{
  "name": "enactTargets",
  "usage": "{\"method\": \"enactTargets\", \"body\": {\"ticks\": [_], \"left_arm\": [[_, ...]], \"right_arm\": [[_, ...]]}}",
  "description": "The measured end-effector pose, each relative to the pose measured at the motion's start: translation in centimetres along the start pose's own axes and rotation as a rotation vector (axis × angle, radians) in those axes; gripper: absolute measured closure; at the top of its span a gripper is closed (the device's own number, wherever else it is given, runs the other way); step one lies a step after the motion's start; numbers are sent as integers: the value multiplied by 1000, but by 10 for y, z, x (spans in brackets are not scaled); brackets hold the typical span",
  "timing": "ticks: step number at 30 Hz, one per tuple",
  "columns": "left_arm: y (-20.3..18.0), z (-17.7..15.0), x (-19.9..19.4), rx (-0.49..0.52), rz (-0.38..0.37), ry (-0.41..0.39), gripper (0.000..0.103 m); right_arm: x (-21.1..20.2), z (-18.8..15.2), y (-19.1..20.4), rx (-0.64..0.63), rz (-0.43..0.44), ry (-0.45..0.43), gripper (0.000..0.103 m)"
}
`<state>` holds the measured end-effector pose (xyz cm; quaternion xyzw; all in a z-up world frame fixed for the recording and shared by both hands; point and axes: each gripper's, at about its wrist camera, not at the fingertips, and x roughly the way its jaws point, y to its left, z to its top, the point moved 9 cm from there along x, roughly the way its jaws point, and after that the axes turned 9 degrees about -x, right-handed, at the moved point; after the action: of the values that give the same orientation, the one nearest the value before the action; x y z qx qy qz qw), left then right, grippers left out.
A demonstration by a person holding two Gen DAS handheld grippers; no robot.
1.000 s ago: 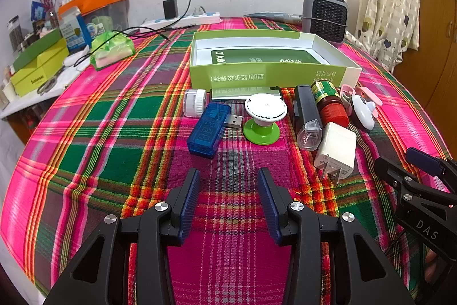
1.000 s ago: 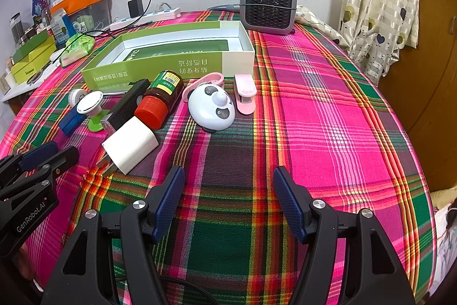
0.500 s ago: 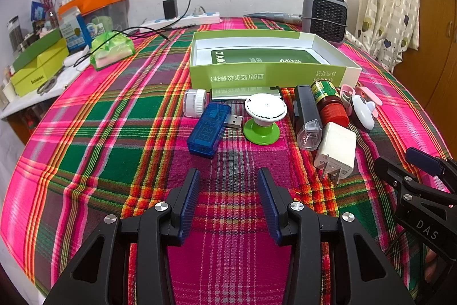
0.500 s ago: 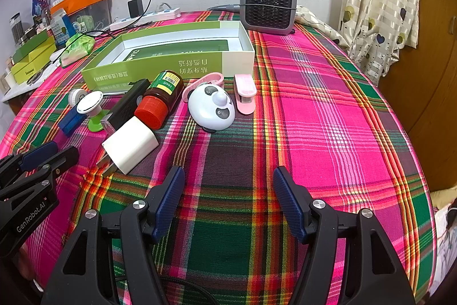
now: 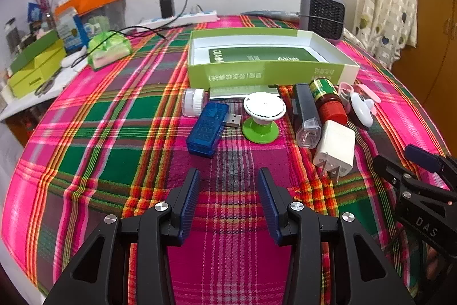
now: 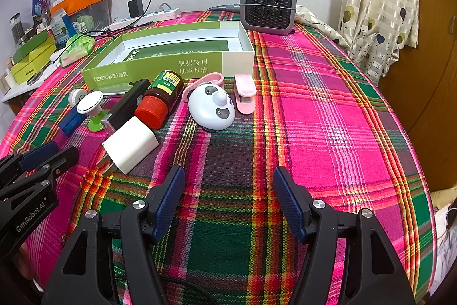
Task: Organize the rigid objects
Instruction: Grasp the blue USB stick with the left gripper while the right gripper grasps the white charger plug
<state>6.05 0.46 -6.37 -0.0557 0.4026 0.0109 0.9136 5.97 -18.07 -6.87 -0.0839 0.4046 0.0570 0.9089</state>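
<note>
- Basically nothing is picked yet: left claw (image 5: 228, 179) is open wide and holds nothing, hanging over bare plaid cloth (image 5: 114, 116) short of the item row.
- Right claw (image 6: 225, 176) is open too, also empty, over cloth near the charger (image 6: 131, 145).
- Items sit in a row in front of the green box (image 5: 265, 73): white cap (image 5: 193, 101), blue USB meter (image 5: 207, 127), green stand (image 5: 262, 116), black stick (image 5: 305, 116), red-capped bottle (image 6: 160, 99), panda (image 6: 212, 107), pink clip (image 6: 244, 93).
- Likely step: grab one item and drop it in the box, which holds only a green card.
- For the left claw the USB meter is nearest; best to line the pads across its narrow sides, since its plug touches or nearly touches the stand's base.
- The charger lies with prongs toward the claws; grip the flat body, not the prongs.
- Bottle, stick and charger are packed close, so a wide claw may nudge neighbours.
- Room: the right half of the counter is open; the near box wall must be cleared on the way in.
- The claws are close together; they should take turns.
</note>
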Motion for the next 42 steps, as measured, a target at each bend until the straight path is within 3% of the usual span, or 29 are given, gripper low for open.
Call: {"method": "enactTargets", "body": {"ticks": [4,10,19,31,42], "left_arm": [[1,0,-1,20,-41,29,63],[16,1,-6,-3,-36,35,63],[43,18,-12,-61,-59,5,63],[32,30,1,-16,-155,45,63],[20,38,18,45,-141,58,63]], "right_arm": [[-5,4,4,12,43,-1,38],[-17,25,28,12,124,-59,38],[-4,37,60,31,206,-25,38],[14,38,72,-3,150,30,38],[16,33,63,-27,79,44,38]]}}
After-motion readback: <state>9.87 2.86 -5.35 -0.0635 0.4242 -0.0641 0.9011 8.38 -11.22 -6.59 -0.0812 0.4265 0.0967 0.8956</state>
